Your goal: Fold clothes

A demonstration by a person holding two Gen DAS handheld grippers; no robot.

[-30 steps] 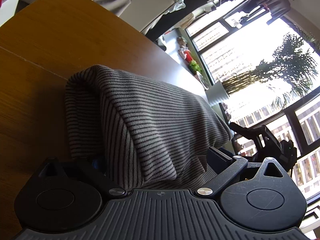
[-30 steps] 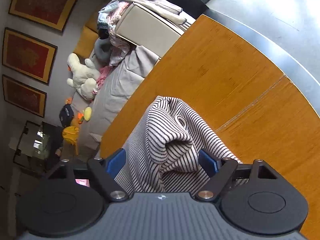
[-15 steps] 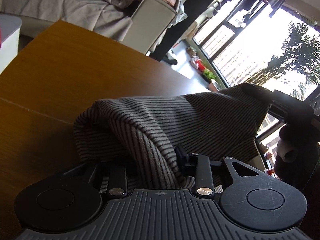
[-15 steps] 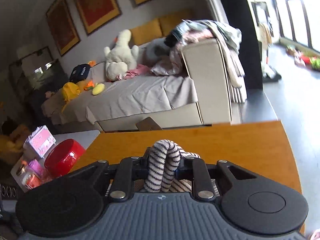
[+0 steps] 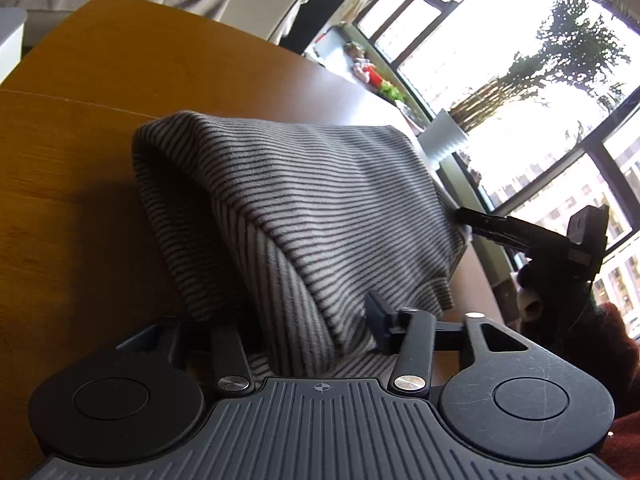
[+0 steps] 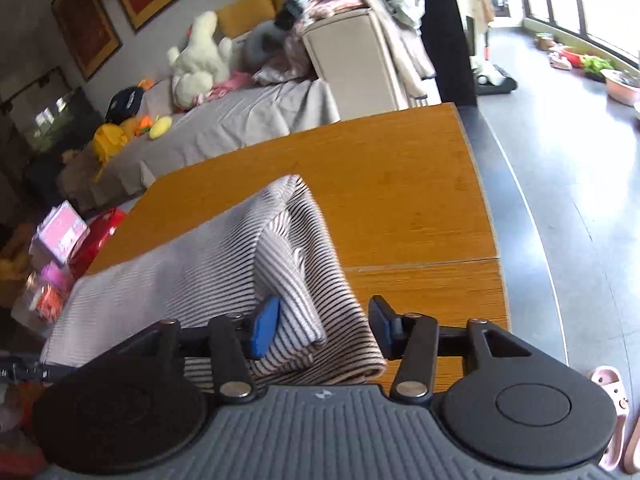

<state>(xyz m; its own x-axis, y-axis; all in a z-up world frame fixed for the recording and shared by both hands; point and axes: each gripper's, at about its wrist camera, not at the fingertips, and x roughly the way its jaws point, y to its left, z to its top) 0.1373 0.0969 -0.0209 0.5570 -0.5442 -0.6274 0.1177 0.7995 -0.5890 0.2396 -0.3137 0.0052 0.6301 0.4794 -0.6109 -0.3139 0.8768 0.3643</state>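
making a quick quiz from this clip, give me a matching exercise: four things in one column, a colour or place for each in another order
Things:
1. striped garment
2. table
3. plush toy
4. slipper

Descriptions:
A. on the floor, pink
B. wooden, orange-brown
C. between the fingers of the right hand-held gripper
D. on the sofa, cream white

Pairs: 1-C, 2-B, 3-D, 4-A
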